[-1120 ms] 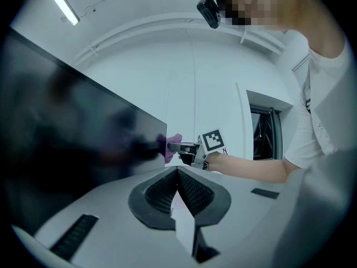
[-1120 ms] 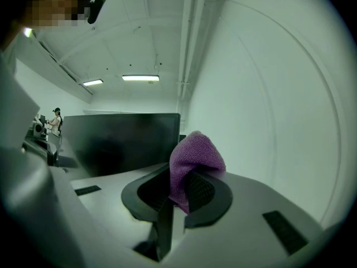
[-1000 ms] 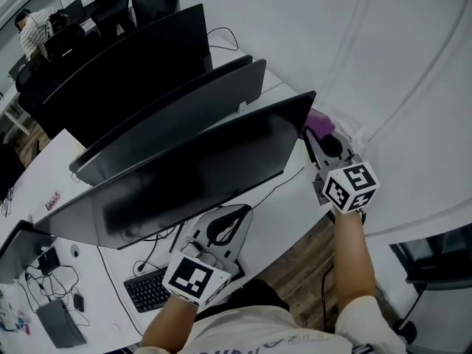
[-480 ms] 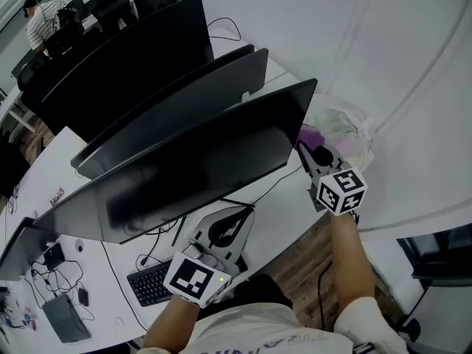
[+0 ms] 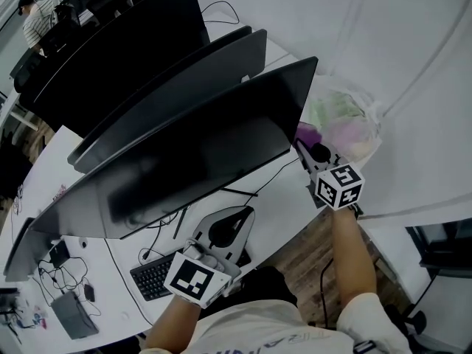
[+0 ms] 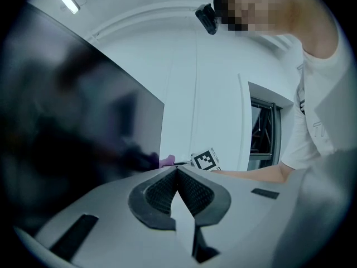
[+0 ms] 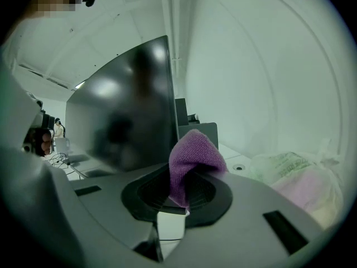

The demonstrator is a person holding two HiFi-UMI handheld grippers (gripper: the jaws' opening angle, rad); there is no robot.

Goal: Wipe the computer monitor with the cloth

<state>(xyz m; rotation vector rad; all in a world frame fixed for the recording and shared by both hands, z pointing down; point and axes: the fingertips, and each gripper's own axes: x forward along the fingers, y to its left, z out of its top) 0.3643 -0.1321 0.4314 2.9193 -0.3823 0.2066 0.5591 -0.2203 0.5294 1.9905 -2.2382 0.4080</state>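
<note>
The left gripper (image 6: 177,171) is sitting nearest the person, over the front of the white tabletop (image 5: 287,205), with its jaws closed together and nothing between them. It is pointing up toward the lower part of the computer monitor (image 5: 199,161). A black keyboard (image 5: 151,275) is lying just to its left, with thin cables trailing across the tabletop under the screen.

The right gripper (image 7: 181,190) is reaching forward on the other side, its jaws pinching a folded purple cloth (image 7: 192,161) that is bulging up above the pads. The cloth is sitting just beside the monitor's right edge, near the lower corner; whether it is touching the screen cannot be told. The screen itself is showing dark, with blurred reflections.

Just past the cloth, at the tabletop's right end, a translucent plastic bag (image 5: 346,120) is slumping open, and it is holding something pale pink together with a piece carrying green print.

Behind the near screen, two more dark monitors (image 5: 169,94) are standing in a row, one after the other. At the far left, a person in a striped top (image 5: 33,17) is sitting among black chairs
</note>
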